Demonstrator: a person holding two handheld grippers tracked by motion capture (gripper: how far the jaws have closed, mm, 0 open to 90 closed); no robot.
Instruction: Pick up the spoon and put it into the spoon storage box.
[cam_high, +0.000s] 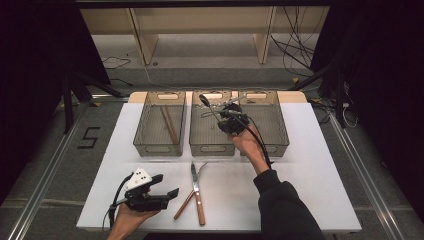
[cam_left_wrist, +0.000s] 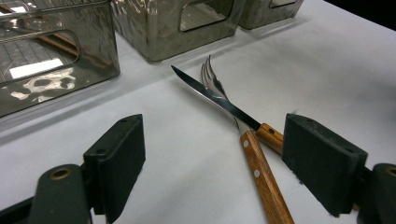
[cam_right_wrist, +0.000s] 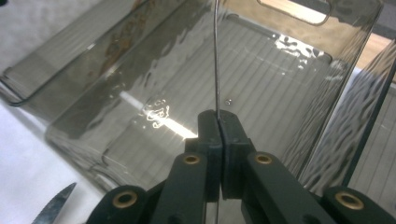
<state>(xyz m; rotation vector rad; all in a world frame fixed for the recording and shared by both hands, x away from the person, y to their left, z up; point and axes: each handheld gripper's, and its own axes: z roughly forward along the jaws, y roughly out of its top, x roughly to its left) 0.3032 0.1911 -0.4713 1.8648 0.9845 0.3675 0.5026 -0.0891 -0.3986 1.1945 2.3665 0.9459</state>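
My right gripper (cam_high: 229, 119) (cam_right_wrist: 218, 116) is shut on the thin metal handle of a spoon-like utensil (cam_high: 210, 107) (cam_right_wrist: 215, 56), held above the middle smoked-clear bin (cam_high: 212, 148) (cam_right_wrist: 285, 70). Its dark bowl end (cam_high: 203, 99) points toward the bin's back left. A wooden-handled knife (cam_high: 196, 187) (cam_left_wrist: 219, 100) and fork (cam_high: 186, 202) (cam_left_wrist: 261, 177) lie crossed on the white table (cam_high: 300, 170) in front of the bins. My left gripper (cam_high: 166, 186) (cam_left_wrist: 215, 154) stands open just left of them, jaws pointed at the pair and nothing between them.
Three bins stand in a row at the back. The left bin (cam_high: 159, 146) (cam_left_wrist: 56, 70) holds wooden chopsticks (cam_high: 169, 124). The right bin (cam_high: 278, 146) is beside my right hand. The person's sleeve (cam_high: 282, 205) crosses the table's front right.
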